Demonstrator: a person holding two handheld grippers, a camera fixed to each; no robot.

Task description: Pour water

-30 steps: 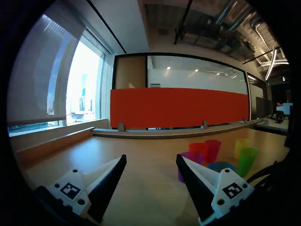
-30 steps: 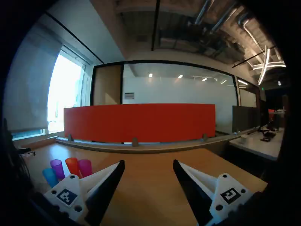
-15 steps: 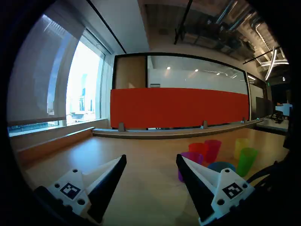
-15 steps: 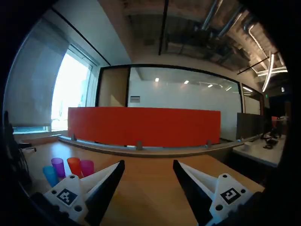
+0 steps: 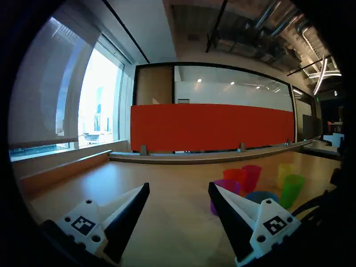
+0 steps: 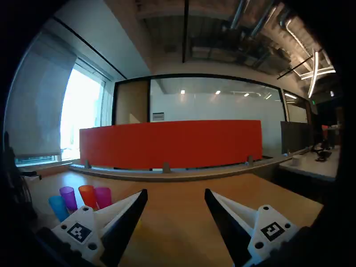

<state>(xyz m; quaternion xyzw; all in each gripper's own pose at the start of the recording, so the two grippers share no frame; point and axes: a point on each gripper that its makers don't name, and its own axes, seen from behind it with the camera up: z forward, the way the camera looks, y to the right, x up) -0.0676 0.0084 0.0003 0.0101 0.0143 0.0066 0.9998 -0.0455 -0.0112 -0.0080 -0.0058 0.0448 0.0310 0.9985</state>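
1. Long light-wood tabletop [image 5: 178,231]: carries everything. A flat orange-red divider panel [image 5: 209,127] stands along its far edge, and a tall bright window [image 5: 95,111] is off to one side.
2. Left gripper [image 5: 178,186]: white two-finger tool, low over the wood. Jaws spread wide and empty.
3. Right gripper [image 6: 175,192]: same build, jaws likewise wide apart and holding nothing. It is aimed at bare tabletop.
4. Task items: a cluster of small translucent plastic cups [image 6: 87,195], all upright and bunched close together on the table.
   - Left gripper view: near, ahead and off to one side of the fingers.
   - Right gripper view: well off to the other side.
5. Individual cups, left gripper view:
   - green translucent plastic cup [image 5: 293,189] on the outer edge
   - yellow translucent plastic cup [image 5: 285,171] behind it
   - magenta translucent plastic cup [image 5: 252,174]
   - red translucent plastic cup [image 5: 232,175]
   - purple translucent plastic cup [image 5: 227,184], partly behind a finger
   - blue translucent plastic cup [image 5: 260,196], nearest
6. Contents: cannot tell which cup, if any, holds water.
7. Handling (judgement):
   - The thin plastic should be light, smooth and a bit slick, and will flex if squeezed hard. A filled cup would be heavier and would slosh.
   - Grip mid-wall, below the rim, with the fingers on opposite sides and moderate pressure.
   - An outer cup is the easiest pick, since the crowded neighbours could tip.
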